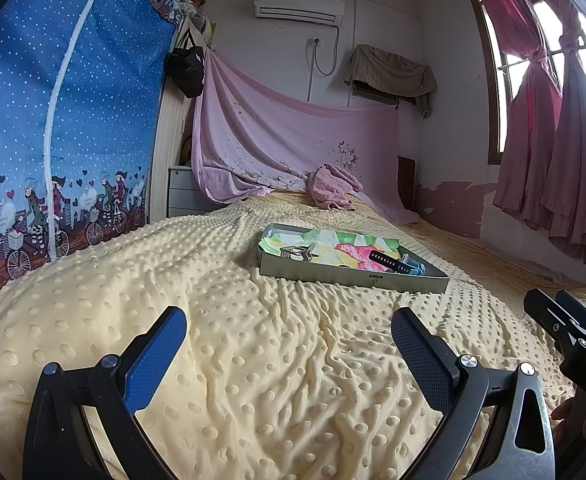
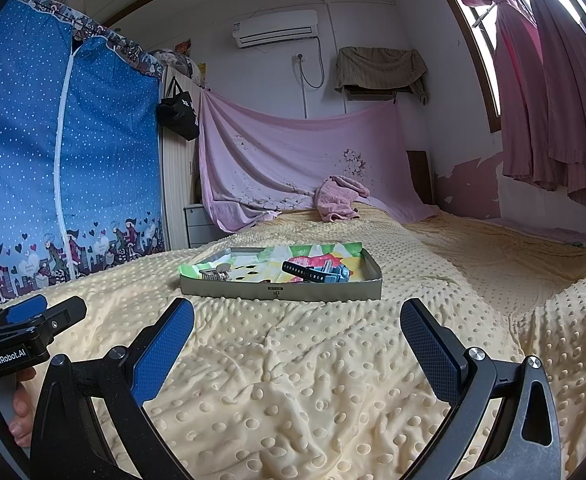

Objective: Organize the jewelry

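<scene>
Right wrist view showed both grippers, left point(image 1: 289, 356) and right point(image 2: 297, 354), spread empty short of the tray point(image 2: 281, 294), whose clip point(image 2: 215, 272) and band point(image 2: 307, 273) lay inside, seemingly gathered.

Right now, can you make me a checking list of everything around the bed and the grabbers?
Surface: yellow dotted blanket over the bed, wrinkled.
Job's things: shallow metal tray on the blanket, lined with colourful paper; inside, a black strap, a blue-grey clip and a silvery hair claw.
Clutter: pink towel bunched at the bed's far end.
Grippers: left gripper and right gripper both open, empty, short of the tray.
Cables: air conditioner cord on the wall.
Surroundings: blue fabric wardrobe, pink curtains.
</scene>
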`<action>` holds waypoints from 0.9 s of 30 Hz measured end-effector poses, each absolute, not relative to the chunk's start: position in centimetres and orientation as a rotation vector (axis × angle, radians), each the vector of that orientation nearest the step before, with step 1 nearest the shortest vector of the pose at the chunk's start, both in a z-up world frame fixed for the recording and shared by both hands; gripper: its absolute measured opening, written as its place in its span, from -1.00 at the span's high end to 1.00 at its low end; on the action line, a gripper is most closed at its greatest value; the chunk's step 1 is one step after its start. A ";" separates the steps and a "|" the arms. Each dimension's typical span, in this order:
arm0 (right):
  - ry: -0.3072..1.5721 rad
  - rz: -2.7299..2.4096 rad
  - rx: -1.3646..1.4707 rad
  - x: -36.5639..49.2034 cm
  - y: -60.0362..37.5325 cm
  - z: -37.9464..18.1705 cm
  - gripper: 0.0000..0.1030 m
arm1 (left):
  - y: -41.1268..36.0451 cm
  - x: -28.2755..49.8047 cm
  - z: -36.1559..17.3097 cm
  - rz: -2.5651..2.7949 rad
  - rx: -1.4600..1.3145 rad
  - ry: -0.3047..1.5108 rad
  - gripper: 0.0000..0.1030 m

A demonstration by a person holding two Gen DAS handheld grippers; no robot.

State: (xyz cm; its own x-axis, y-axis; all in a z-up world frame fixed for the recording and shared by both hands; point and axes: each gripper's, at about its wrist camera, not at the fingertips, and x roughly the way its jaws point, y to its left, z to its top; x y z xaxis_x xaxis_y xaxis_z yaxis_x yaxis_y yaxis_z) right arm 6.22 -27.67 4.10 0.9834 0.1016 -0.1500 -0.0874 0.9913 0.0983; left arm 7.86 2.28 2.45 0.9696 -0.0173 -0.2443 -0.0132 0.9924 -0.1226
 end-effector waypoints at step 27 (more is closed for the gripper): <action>0.155 0.096 0.090 6.2 -27.6 4.1 -0.97 | 2.7 7.4 2.1 0.049 -0.134 0.235 -1.00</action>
